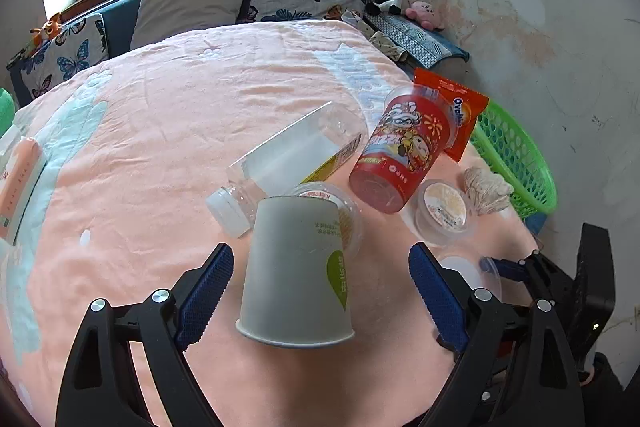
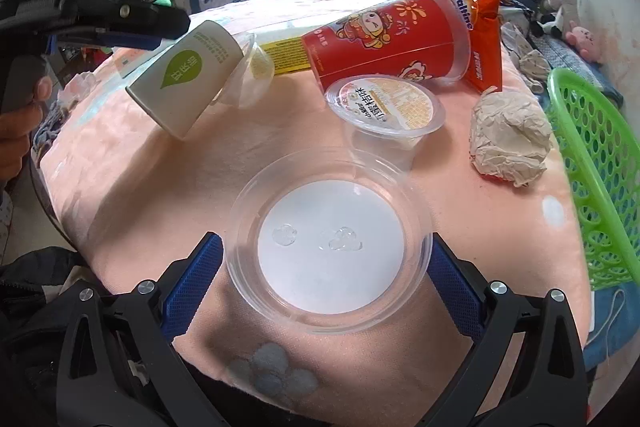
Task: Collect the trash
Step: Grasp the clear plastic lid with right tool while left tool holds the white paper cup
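Bed w/ pink blanket (image 1: pixel 168 115); trash clustered toward its right edge, green basket (image 2: pixel 600 163) hanging just past that edge.

L claw (image 1: pixel 320 291): spread, blue pads on either side of a white paper cup (image 1: pixel 298 267), not touching it. Cup lies tipped, long axis pointing away from claw, rim nearest the camera, base resting against a clear tub behind it. In the R view the cup looks lifted off the blanket at the rim end; whether it is fully supported cannot be told.

Beyond cup, L to R: clear bottle (image 1: pixel 288 159) on its side, cap toward near-left; red cup (image 1: pixel 400 151) lying down, on an orange wrapper (image 1: pixel 460 107); sealed pudding cup (image 2: pixel 386 103); crumpled paper ball (image 2: pixel 508 139) nearest the basket.

R claw (image 2: pixel 326 267): spread, pads flanking a clear round lid (image 2: pixel 330 239) lying flat near the bed's near edge; contact w/ pads cannot be told.

Judgement: R claw is nearer the basket; open blanket btw. lid and basket gives a free path rightward, paper ball just off that line.
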Action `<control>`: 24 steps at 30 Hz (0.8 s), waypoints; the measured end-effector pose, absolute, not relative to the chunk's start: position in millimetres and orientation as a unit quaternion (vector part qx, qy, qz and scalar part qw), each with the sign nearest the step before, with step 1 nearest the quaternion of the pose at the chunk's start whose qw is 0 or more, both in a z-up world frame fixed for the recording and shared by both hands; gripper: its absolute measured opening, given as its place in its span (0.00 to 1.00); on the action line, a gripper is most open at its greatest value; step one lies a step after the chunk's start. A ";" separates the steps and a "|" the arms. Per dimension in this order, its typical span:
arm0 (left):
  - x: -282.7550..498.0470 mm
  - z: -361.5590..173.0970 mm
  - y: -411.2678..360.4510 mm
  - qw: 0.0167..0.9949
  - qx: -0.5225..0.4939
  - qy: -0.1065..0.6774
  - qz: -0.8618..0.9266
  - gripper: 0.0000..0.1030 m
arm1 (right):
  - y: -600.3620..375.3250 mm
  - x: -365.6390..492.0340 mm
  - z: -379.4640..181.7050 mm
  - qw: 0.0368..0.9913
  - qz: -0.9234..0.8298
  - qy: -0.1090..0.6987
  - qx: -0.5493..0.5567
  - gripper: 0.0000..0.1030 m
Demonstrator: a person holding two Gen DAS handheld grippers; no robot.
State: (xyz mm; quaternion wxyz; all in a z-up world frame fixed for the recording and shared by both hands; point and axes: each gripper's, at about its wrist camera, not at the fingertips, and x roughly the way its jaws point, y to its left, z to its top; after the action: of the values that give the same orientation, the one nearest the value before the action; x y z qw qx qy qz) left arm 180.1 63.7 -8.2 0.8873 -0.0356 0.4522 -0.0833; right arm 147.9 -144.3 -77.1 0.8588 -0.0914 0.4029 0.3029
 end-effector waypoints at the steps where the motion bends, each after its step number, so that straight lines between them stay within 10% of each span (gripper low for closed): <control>1: 180.4 -10.0 63.2 0.886 -0.031 0.455 -0.083 0.84 | -144.1 147.7 -77.0 0.859 0.303 0.403 -0.091 0.96; 13: 183.1 -30.3 55.0 0.876 -0.004 0.475 -0.080 0.83 | -147.0 148.3 -79.1 0.859 0.301 0.403 -0.095 0.96; 24: 184.2 -31.7 55.9 0.879 0.008 0.472 -0.070 0.59 | -149.6 145.6 -76.8 0.865 0.294 0.397 -0.088 0.89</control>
State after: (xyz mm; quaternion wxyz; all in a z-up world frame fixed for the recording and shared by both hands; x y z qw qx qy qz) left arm 184.2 55.9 -31.7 0.8787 0.0082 0.4722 -0.0702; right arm 145.6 -149.6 -76.8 0.8648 -0.0879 0.3974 0.2941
